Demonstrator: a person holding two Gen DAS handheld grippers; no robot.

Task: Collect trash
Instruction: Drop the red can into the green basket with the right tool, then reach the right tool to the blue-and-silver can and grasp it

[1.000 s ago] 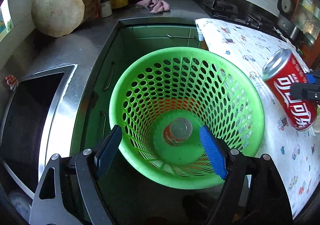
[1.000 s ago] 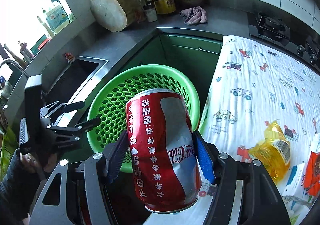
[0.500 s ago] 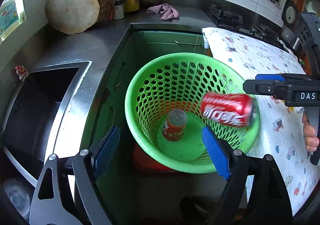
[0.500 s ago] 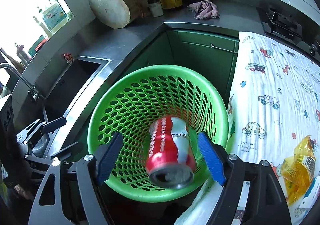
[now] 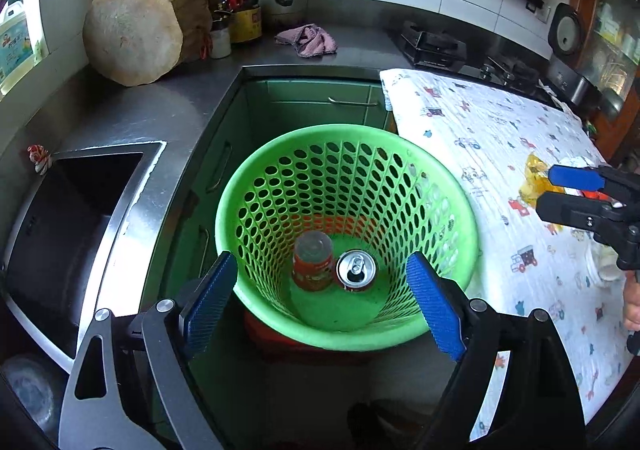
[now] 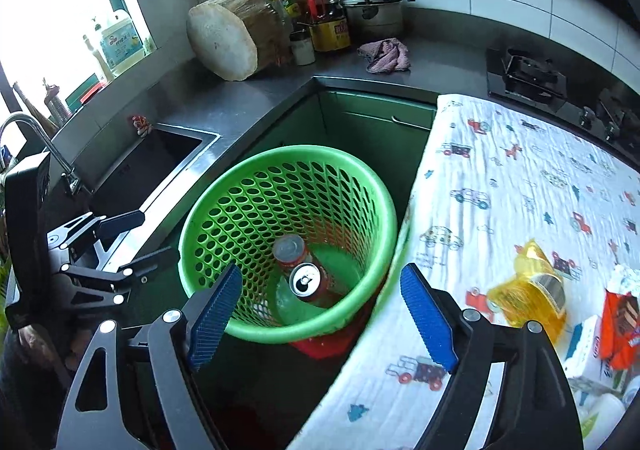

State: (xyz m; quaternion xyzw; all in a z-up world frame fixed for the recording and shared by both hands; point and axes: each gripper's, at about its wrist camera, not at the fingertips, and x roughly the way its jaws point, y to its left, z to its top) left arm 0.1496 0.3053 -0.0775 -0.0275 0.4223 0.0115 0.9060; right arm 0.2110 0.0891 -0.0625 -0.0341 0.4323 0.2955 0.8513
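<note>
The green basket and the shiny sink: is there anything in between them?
Only bare steel counter edge lies between the green basket and the sink. The right wrist view shows this best.

The left hand-held gripper (image 5: 322, 300) hangs above the green basket (image 5: 440, 178), jaws wide apart and nothing between them. On the basket's floor a red can (image 5: 355, 272) stands upright, touching an orange-labelled can (image 5: 313, 262) on its left. At the right edge, the right hand-held gripper (image 5: 560, 192) hovers over the printed cloth (image 5: 480, 130), near a yellow wrapper (image 5: 534, 174). A steel sink (image 5: 72, 218) lies left of the basket.
</note>
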